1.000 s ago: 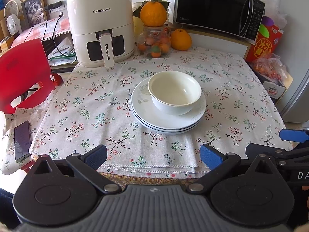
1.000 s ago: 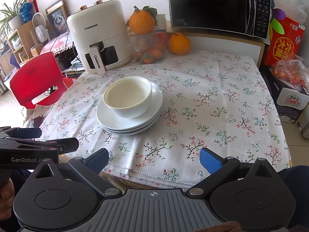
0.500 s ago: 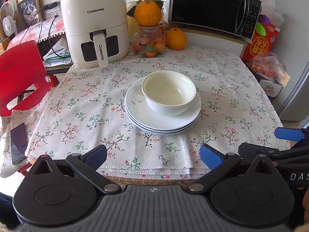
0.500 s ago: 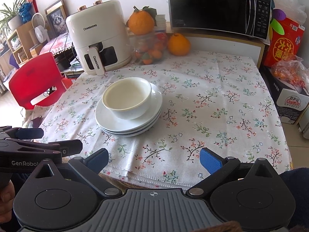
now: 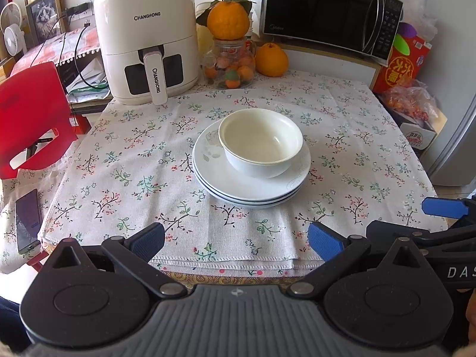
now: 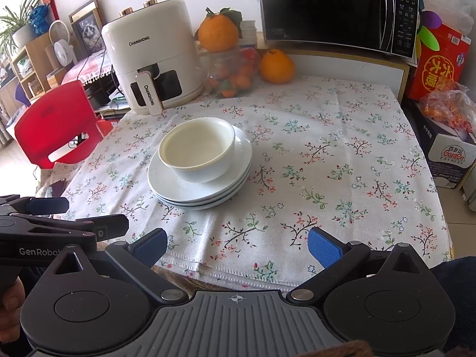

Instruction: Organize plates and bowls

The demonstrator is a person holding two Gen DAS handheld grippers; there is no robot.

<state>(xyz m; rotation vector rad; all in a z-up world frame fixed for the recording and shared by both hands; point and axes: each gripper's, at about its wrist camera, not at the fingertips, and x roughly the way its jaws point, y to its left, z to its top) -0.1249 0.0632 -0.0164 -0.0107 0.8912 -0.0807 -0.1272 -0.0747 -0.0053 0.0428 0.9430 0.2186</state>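
A white bowl [image 5: 261, 142] sits upright on a stack of white plates [image 5: 226, 178] in the middle of the flowered tablecloth. In the right wrist view the bowl [image 6: 197, 148] and plates [image 6: 175, 184] lie left of centre. My left gripper [image 5: 236, 242] is open and empty, held at the table's near edge, well short of the plates. My right gripper [image 6: 237, 247] is open and empty, also at the near edge, to the right of the left one. Each gripper shows at the edge of the other's view.
A white air fryer [image 5: 145, 38] stands at the back left, a jar of fruit with an orange on top [image 5: 230, 59] and a microwave [image 5: 330, 9] behind. A red chair [image 5: 29, 113] and a phone [image 5: 28, 220] are at the left. Boxes [image 6: 440, 68] stand at the right.
Both grippers have shifted slightly, so the bowl and plates sit a little differently in view. Nothing on the table moved. Both stay open.
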